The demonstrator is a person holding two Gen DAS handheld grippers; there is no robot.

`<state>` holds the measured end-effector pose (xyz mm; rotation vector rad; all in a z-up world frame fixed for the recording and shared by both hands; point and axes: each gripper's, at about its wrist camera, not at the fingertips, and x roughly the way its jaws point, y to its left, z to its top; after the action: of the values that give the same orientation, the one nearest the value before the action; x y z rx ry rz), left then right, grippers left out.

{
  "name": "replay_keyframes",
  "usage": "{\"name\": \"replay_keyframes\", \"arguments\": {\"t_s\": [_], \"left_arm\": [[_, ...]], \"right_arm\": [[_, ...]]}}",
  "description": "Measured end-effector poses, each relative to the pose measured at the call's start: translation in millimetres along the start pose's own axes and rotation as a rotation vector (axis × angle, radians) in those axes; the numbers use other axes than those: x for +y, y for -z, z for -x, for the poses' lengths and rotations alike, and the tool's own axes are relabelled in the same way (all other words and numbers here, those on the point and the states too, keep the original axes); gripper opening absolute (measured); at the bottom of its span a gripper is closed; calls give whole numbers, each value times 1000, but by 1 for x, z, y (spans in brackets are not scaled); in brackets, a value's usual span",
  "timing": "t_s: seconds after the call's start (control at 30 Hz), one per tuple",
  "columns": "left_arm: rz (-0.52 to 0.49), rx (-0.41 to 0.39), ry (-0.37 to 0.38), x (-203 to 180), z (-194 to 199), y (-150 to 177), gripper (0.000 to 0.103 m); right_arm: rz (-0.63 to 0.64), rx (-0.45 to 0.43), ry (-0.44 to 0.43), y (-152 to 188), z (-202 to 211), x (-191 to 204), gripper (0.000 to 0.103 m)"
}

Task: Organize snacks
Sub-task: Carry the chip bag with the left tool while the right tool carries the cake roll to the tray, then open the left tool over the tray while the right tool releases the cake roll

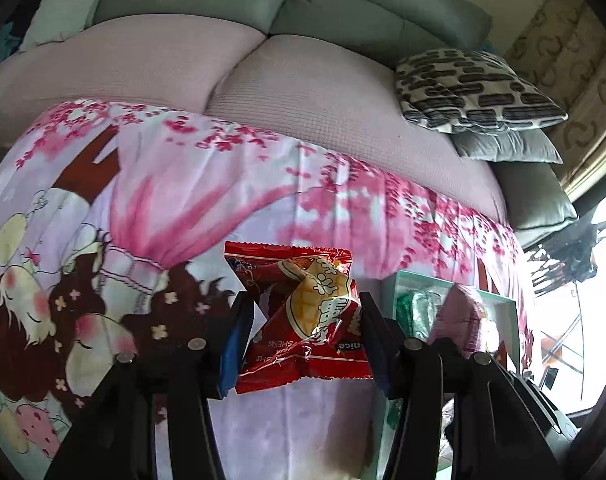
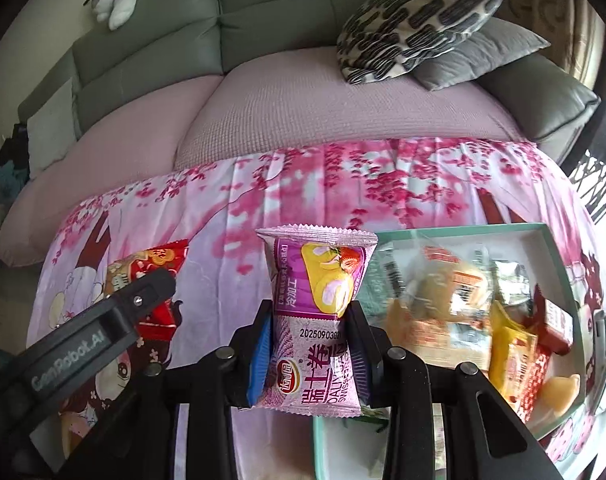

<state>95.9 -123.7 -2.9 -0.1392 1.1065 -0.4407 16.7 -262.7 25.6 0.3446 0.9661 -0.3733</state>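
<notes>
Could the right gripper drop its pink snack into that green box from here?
Probably yes. The right gripper is shut on the pink packet, and the open green box lies just beside it, uncovered, with other snacks inside and nothing between them.

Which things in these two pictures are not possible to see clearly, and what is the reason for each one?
- Snacks inside the box, right wrist view: motion blur smears the wrappers, so most cannot be identified.
- The same box, left wrist view: the left gripper and a blurred pink shape cover most of it.
- Lower part of the purple packet, right wrist view: the right gripper fingers hide its edges.
- Red packet, left wrist view: crumpled, so its print is partly unreadable.
</notes>
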Motion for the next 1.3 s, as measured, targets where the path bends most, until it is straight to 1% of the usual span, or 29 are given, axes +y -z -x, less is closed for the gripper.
{"name": "replay_keyframes", "arguments": {"t_s": [0.03,0.13,0.27,0.4,0.47,0.53,0.67,0.77,0.83,0.97,1.07,1.17,1.23,1.3], "left_arm": [[-17,2,7,-7,-1,2,54],[-54,24,74,-29,-2,6,54],[-151,21,109,-67,1,16,54],[-222,56,145,-96,-4,31,54],[-253,69,137,-106,-10,40,54],[-263,76,127,-109,-15,43,54],[-249,68,66,-101,-24,42,54],[-229,86,53,-93,-33,43,54],[-235,102,48,-94,-40,45,54],[-259,136,64,-105,-50,56,54],[-310,147,57,-121,-55,68,54],[-338,149,53,-131,-57,74,54],[-342,164,49,-133,-63,78,54],[-332,196,59,-132,-72,82,53]], "right_arm": [[-18,-11,8,1,4,-8,38],[-74,-44,36,2,16,-34,38],[-144,-87,92,4,33,-74,38],[-236,-99,139,10,44,-118,38],[-280,-97,159,13,45,-138,38],[-323,-88,174,17,45,-156,38],[-380,-60,187,24,35,-183,38],[-399,-21,199,30,26,-192,38],[-409,-5,203,33,22,-196,37],[-414,7,210,35,18,-200,38],[-417,16,198,36,14,-202,38],[-424,22,193,38,11,-205,38],[-433,26,192,40,10,-208,38],[-441,31,189,41,8,-210,39]]}}
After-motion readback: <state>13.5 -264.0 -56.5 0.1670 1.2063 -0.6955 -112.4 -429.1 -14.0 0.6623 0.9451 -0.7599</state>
